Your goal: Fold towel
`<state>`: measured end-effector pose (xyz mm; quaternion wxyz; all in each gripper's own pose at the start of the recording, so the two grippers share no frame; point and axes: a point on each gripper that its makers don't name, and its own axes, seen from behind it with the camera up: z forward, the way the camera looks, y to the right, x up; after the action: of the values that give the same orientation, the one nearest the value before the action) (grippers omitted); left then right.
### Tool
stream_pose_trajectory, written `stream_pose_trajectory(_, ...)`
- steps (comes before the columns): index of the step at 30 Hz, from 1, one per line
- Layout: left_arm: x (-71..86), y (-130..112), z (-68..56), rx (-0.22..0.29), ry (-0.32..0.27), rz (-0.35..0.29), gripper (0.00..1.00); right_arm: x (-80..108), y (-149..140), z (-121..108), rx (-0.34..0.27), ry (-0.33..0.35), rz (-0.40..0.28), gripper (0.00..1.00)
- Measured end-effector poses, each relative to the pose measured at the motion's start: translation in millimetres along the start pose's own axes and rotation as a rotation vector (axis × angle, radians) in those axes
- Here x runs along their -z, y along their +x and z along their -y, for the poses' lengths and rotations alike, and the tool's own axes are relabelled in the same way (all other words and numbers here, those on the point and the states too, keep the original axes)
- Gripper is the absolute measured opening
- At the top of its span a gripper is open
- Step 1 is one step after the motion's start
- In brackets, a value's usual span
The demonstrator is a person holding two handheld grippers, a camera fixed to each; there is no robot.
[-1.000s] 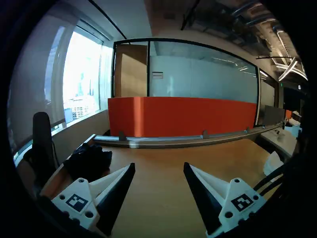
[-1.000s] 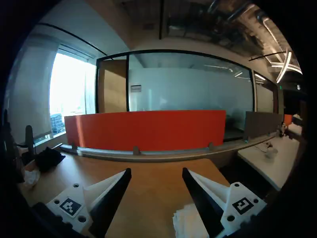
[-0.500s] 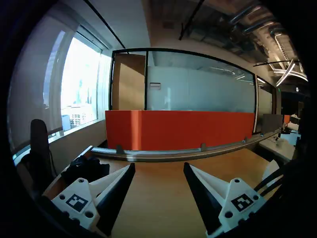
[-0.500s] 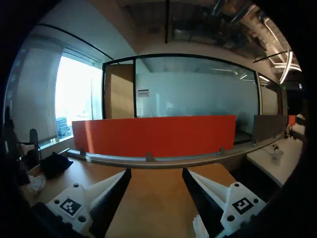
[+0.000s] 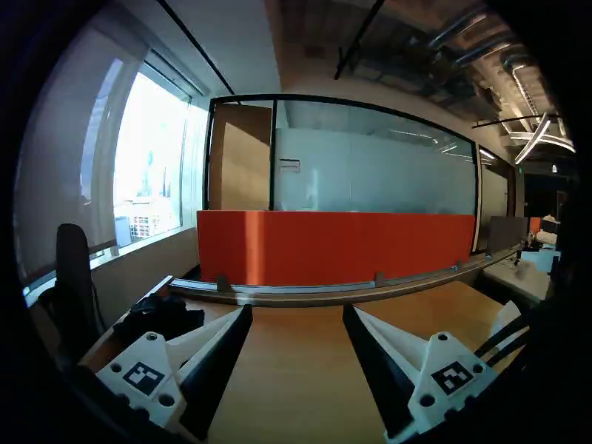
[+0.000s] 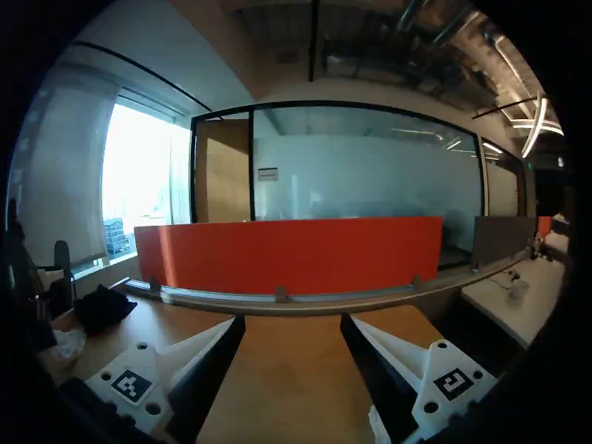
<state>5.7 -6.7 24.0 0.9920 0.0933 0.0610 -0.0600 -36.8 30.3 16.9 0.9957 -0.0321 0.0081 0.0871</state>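
Note:
My left gripper (image 5: 297, 309) stands open over a bare wooden tabletop (image 5: 296, 370), with nothing between its fingers. My right gripper (image 6: 292, 320) is open too, above the same kind of wood (image 6: 288, 377). A small corner of white towel (image 6: 376, 431) peeks out at the bottom of the right gripper view, just inside the right finger and below the fingertips. In the left gripper view a white shape (image 5: 509, 317) sits at the far right edge beside dark cables; I cannot tell whether it is towel.
A black bundle (image 5: 159, 314) (image 6: 103, 307) lies on the table's far left, with crumpled white paper (image 6: 65, 344) near it. An orange partition (image 5: 333, 248) on a metal rail closes the table's far side. A dark chair back (image 5: 74, 274) stands left; a white desk (image 6: 518, 296) lies right.
Both views have tilted upward, away from the table. The white towel, plain between the right fingers a second ago, has slipped to the bottom edge. Both grippers stay open.

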Motion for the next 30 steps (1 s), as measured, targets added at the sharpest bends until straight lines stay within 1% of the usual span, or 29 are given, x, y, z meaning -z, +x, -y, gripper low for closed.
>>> stream_pose_trajectory(12, -0.2, -3.6, -1.0, -0.011, 0.005, -0.021, 0.9, -1.7, 13.6, 16.5, 0.0, 0.017, -0.009, 1.0)
stream_pose_trajectory(17, 1.0, -7.8, 0.0, -0.024, 0.014, -0.024, 0.9, -4.2, 15.3, 25.6, 0.001, 0.029, -0.011, 1.0)
stream_pose_trajectory(23, 5.2, -16.9, -5.7, -0.035, 0.0, -0.032, 0.9, -4.8, 12.7, 40.9, -0.009, 0.052, -0.004, 1.0)
stream_pose_trajectory(26, 4.4, -22.8, -4.3, -0.041, 0.008, -0.035, 0.9, -5.1, 10.6, 45.5, -0.011, 0.052, 0.003, 1.0)
stream_pose_trajectory(30, 1.5, -32.3, 0.6, -0.055, 0.025, -0.036, 0.9, -4.1, 11.3, 55.3, -0.017, 0.064, 0.002, 1.0)
